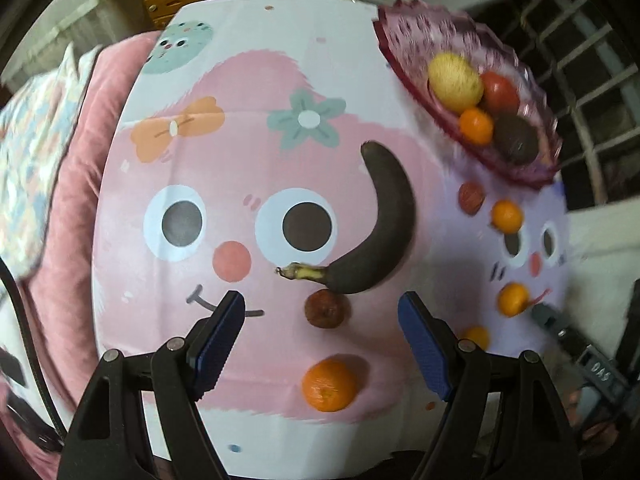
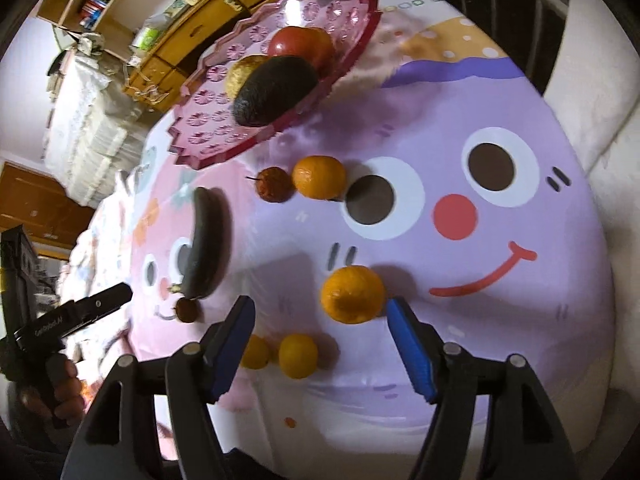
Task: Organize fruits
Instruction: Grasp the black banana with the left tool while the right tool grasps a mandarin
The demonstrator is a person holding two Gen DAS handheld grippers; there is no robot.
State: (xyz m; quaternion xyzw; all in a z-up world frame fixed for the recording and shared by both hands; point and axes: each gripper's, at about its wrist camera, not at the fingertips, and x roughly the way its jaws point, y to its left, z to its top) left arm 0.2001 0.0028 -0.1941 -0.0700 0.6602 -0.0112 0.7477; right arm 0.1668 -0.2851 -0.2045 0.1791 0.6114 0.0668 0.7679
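Loose fruit on the tablecloth (image 1: 280, 80): blackened banana (image 1: 384, 220), small brown fruit (image 1: 327, 309) and several oranges, awaiting transfer to the pink tray (image 2: 224, 92) (already holding four pieces). Left gripper (image 1: 322, 316) hangs spread and empty over the brown fruit. Right gripper (image 2: 320, 316), likewise unclenched and empty, frames an orange (image 2: 353, 294), apparently its next pick.

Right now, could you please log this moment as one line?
left gripper: open, empty | right gripper: open, near orange | pink tray: partly filled | banana: on table

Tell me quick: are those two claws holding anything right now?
Left gripper: open, holding nothing.
Right gripper: open, holding nothing.
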